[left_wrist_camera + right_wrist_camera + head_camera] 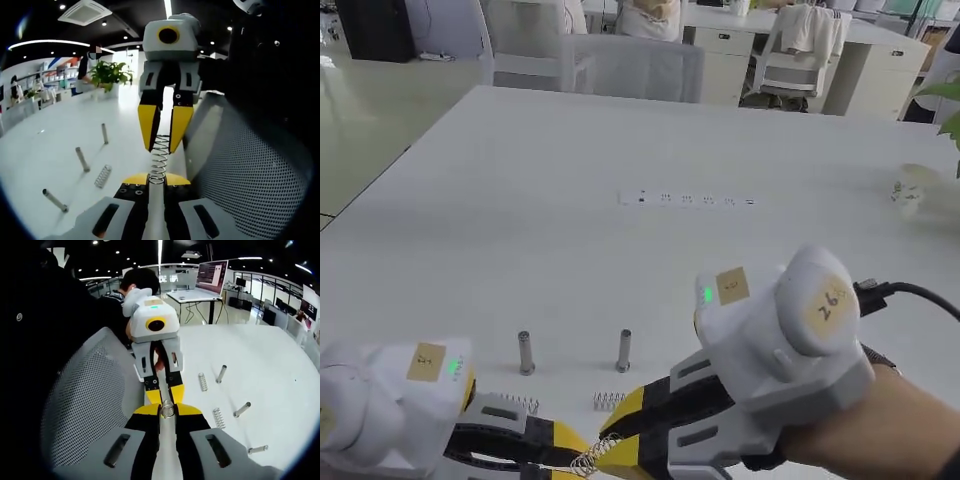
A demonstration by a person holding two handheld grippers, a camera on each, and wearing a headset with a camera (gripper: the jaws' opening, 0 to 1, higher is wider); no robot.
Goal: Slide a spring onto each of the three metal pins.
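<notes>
The spring (159,160) hangs in the air just above the table's near edge, held between my two tools. My left gripper (156,179) pinches one end and my right gripper (167,411) pinches the other, each pair of jaws pressed onto the wire. It is a thin, bright steel coil, with its turns pulled apart along the middle.

Just beyond the spring, a first loose spring (520,403) and a second loose spring (609,401) lie flat. Both are short and tightly wound. A little farther from the spring, the first pin (526,352) and the second pin (624,350) stand upright, plain grey metal posts. The third pin (54,200) continues their row in the left gripper view.

All of this sits on a wide, matte white table (620,150), which has a socket strip (685,199) set into it well beyond the spring. Close beside the spring, off the table's edge, is a grey mesh chair back (250,165). Far past the spring are white chairs (630,65), a potted plant (110,74) and a dark ceiling with spotlights.
</notes>
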